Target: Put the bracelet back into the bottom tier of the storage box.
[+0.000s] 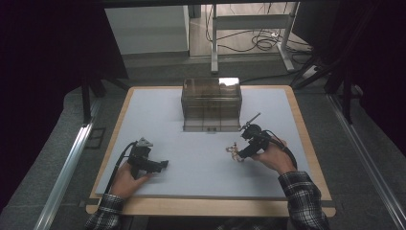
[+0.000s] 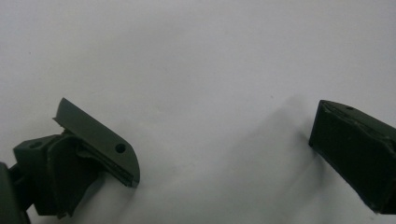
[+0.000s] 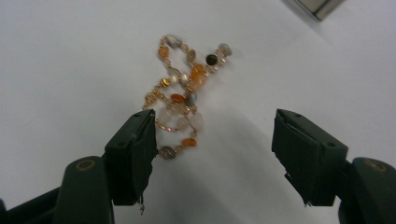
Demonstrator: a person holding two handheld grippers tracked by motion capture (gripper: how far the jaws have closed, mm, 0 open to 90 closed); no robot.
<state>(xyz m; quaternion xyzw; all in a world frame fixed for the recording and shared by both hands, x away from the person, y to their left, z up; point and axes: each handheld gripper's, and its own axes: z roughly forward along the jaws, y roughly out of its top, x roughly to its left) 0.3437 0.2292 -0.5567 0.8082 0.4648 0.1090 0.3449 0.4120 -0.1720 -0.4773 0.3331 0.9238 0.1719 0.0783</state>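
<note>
Bracelet point(image 3: 180, 98): one, beaded, heaped on the white mat point(image 1: 201, 158) just ahead of the right gripper point(image 3: 215, 140), nearer its left jaw; long axis runs away from the jaws, slanting right. Right gripper: jaws apart, nothing clamped. Left gripper point(image 2: 224, 154): one, jaws apart, empty, well apart from the bracelet. Box point(image 1: 211, 104): one, tinted, behind.

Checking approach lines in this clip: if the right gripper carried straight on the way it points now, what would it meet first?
Most likely the tangled gold-chain bracelet of orange and pale beads, lying on the white table mat just ahead of the open right gripper. It sits nearer the left jaw than centred; whether it already touches is unclear.
</note>
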